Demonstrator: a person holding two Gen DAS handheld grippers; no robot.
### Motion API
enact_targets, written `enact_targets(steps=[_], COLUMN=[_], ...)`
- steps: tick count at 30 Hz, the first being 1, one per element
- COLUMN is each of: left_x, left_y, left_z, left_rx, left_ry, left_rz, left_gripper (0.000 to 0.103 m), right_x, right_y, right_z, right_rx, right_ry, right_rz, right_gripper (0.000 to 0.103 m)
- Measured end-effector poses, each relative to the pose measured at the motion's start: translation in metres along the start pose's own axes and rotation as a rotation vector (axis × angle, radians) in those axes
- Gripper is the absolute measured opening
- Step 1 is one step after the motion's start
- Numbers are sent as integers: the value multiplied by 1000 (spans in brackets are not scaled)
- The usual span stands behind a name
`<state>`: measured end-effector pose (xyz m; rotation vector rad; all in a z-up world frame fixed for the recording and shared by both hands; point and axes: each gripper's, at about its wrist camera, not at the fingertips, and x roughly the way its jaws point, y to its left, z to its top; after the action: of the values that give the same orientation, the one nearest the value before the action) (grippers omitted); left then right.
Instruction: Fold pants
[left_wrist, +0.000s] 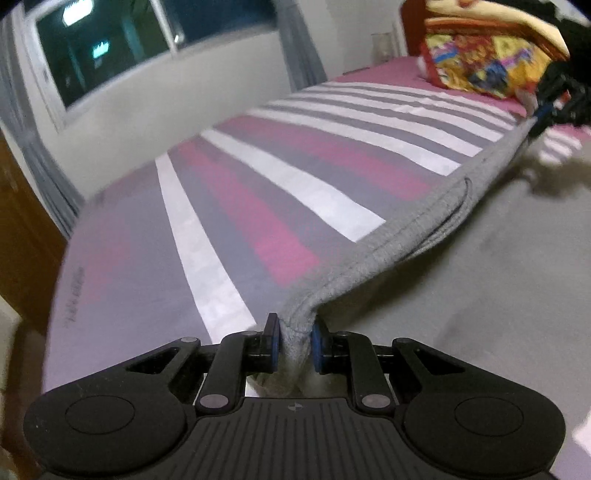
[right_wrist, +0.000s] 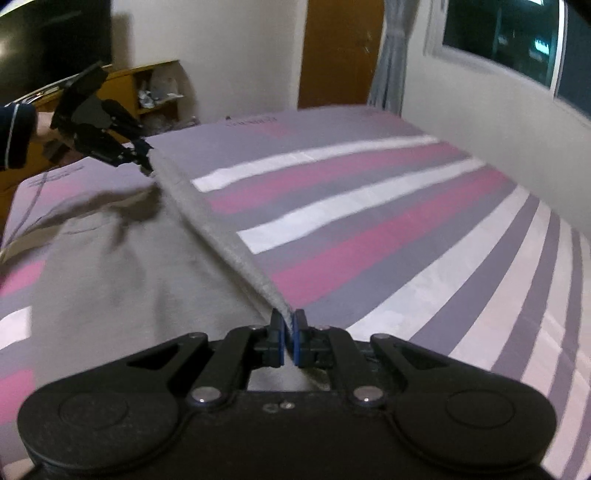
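Observation:
The grey pants (left_wrist: 498, 266) lie on a striped bed, with one long edge lifted off it. My left gripper (left_wrist: 295, 341) is shut on a thick hem of that edge at the bottom middle of the left wrist view. My right gripper (right_wrist: 290, 334) is shut on the other end of the same edge of the pants (right_wrist: 110, 277). The raised edge runs taut between the two. In the right wrist view the left gripper (right_wrist: 146, 162) shows at the far left, held by a hand. In the left wrist view the right gripper (left_wrist: 543, 114) shows dimly at the far right.
The bed sheet (left_wrist: 258, 184) has pink, grey and white stripes. A colourful pillow (left_wrist: 487, 62) and folded bedding lie at the bed's head. A white wall with a window (right_wrist: 517, 44) runs along one side. A wooden door (right_wrist: 340, 51) and a shelf unit (right_wrist: 155, 92) stand beyond the foot.

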<state>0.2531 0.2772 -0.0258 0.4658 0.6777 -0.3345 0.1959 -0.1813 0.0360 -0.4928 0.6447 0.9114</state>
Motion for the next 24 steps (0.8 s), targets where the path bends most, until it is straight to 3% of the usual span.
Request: enact_targets(steps=[4, 9, 13, 15, 16, 18, 19, 20, 22, 24], left_x=[-32, -29, -34, -57, -65, -93, -104, -112, -112, -101], left_y=[-42, -104, -128, -118, -113, -94, -83, -68, -53, -51], left_z=[-30, -68, -79, -80, -79, -77, -79, -86, -103, -112], left_rx=[71, 132, 131, 8, -53, -296, -464, -680, -965, -1094], left_ry=[-13, 56, 90, 74, 60, -10, -61, -118, -179, -160], left_rz=[66, 242, 387, 410, 416, 380, 312, 185, 11, -84], left_gripper=[17, 20, 32, 55, 60, 63, 63, 63, 63, 60], right_x=[-16, -4, 16, -3, -13, -37, -43, -46, -45, -39], right_y=[54, 96, 107, 107, 104, 101, 98, 93, 85, 79], right_z=[-23, -72, -93, -96, -98, -108, -111, -116, -127, -140], right_rx=[-3, 90, 183, 269, 319, 424, 474, 531, 648, 758], right_ry=[-19, -6, 59, 4, -22, -80, -104, -124, -164, -194], right_rz=[-18, -38, -137, -169, -167, -154, -149, -142, -122, -101], right_gripper=[4, 5, 20, 24, 27, 30, 32, 35, 35, 35])
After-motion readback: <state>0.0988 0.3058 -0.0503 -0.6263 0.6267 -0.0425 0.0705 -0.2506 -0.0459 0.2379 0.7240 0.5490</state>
